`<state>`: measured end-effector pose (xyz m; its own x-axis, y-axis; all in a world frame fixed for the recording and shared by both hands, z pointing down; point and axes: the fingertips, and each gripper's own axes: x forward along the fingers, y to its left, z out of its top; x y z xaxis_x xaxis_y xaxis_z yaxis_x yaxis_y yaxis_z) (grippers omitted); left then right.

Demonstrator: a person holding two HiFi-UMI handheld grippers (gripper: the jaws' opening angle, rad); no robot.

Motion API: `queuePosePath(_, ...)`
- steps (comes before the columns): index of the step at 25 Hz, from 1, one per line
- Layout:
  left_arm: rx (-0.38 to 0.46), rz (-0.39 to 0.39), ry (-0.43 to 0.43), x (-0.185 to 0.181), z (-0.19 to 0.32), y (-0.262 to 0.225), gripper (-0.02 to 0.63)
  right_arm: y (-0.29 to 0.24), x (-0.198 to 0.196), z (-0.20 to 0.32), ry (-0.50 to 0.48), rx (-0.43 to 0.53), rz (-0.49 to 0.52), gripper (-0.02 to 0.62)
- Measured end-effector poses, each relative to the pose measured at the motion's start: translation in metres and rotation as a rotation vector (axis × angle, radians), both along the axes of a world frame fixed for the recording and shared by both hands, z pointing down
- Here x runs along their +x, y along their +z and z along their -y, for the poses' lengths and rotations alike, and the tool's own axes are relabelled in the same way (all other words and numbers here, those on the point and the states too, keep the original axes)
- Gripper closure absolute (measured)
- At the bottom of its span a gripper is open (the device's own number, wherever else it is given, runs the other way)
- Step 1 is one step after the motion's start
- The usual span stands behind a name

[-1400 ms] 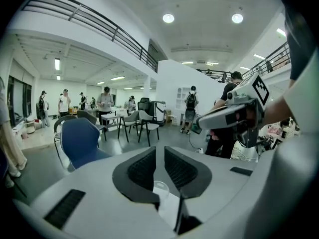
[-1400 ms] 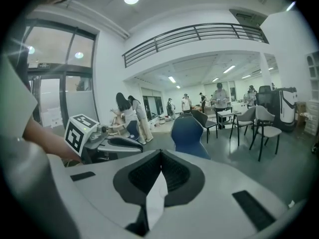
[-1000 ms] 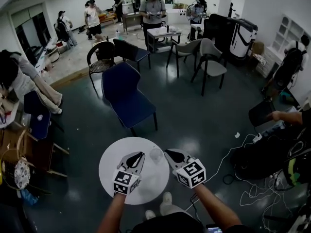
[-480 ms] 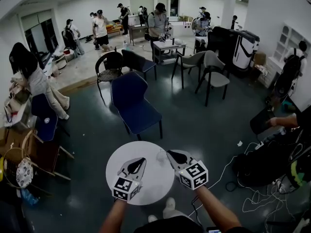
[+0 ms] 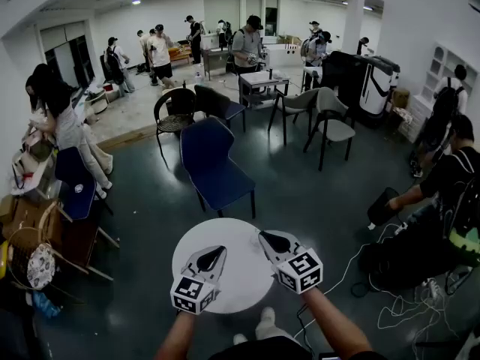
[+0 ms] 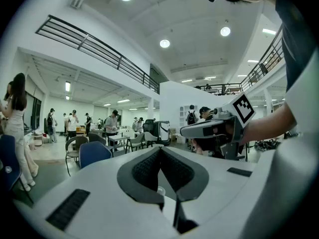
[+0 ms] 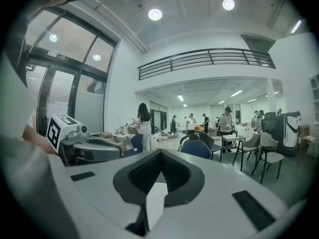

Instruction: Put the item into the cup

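Observation:
A round white table (image 5: pixel 232 276) stands just in front of me, and both grippers hover over it. My left gripper (image 5: pixel 220 250) is shut, its jaws meeting at the tip (image 6: pixel 160 149) with nothing seen between them. My right gripper (image 5: pixel 263 235) is level with it on the right, jaws also together (image 7: pixel 160 152) and empty. From the left gripper view, a small pale round rim (image 6: pixel 160 190), perhaps the cup, shows low behind the jaws. I cannot make out the cup or any item in the head view.
A blue chair (image 5: pixel 217 163) stands just beyond the table, with black and grey chairs (image 5: pixel 328 122) farther back. Cables and bags (image 5: pixel 397 276) lie on the floor to the right. Several people stand around the room, one crouching at the right (image 5: pixel 450 178).
The head view has tilted up, so the table and both grippers sit lower and further right. The clear cup seen between the grippers earlier no longer stands out.

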<state>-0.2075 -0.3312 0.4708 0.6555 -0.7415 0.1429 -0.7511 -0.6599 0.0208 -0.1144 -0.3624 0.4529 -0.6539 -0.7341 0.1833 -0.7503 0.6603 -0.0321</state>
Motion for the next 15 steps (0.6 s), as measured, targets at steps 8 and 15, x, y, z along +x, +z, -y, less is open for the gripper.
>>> queuePosePath(8, 0.029, -0.004, 0.017, -0.021, -0.037, -0.01, 0.589, -0.008, -0.024, -0.037, 0.004, 0.029, -0.004, 0.578)
queuePosePath(15, 0.042, -0.014, 0.017, -0.04, -0.05, -0.017, 0.589, -0.013, -0.042, -0.051, 0.009, 0.038, -0.013, 0.578)
